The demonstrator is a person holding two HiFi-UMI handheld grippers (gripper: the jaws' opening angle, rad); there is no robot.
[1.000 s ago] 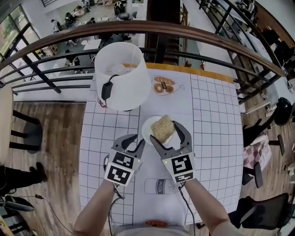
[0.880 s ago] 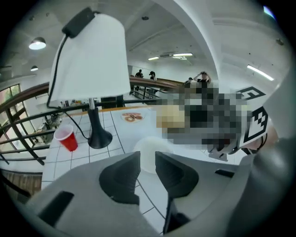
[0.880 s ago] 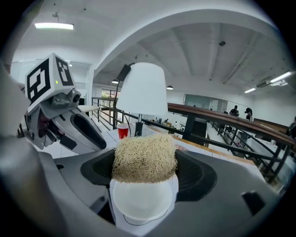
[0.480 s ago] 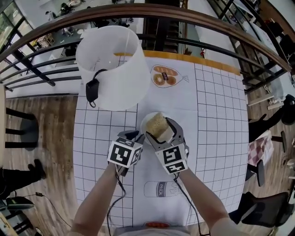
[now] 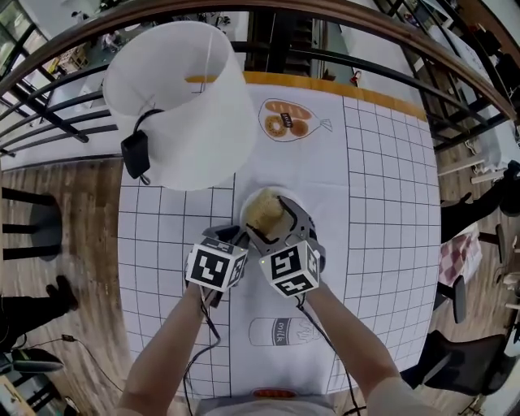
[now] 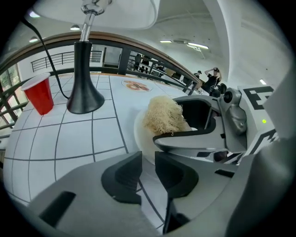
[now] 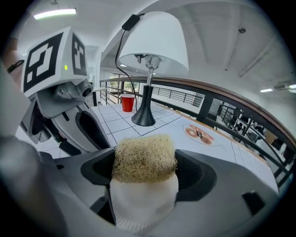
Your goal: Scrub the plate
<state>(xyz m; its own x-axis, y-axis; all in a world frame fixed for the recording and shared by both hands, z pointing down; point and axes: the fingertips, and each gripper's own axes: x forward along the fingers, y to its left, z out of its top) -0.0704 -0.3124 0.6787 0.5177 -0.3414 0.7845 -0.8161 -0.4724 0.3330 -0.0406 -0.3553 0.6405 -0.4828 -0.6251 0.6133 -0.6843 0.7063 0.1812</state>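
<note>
A small white plate [image 5: 246, 210] lies mid-table on the gridded cloth, mostly hidden in the head view. My right gripper [image 5: 266, 218] is shut on a scrub sponge [image 5: 265, 208], with its straw-coloured fibre side over a white foam body [image 7: 144, 159], and holds it over the plate. In the left gripper view the sponge [image 6: 164, 115] rests on the plate [image 6: 138, 134]. My left gripper [image 6: 148, 162] sits at the plate's near-left rim, its jaws drawn close with the rim between them. In the right gripper view the left gripper's body [image 7: 60, 106] stands close on the left.
A table lamp with a white shade [image 5: 183, 101] and black base [image 6: 84, 95] stands at the back left, its cord hanging. A red cup [image 6: 39, 95] is beside it. A railing [image 5: 390, 24] runs past the table's far edge. Printed bread [image 5: 286, 120] and milk [image 5: 272, 331] pictures mark the cloth.
Both grippers have come together at the plate. The left jaws, open a second ago, have closed on the plate's rim. The right gripper has brought the sponge lower over the plate.
</note>
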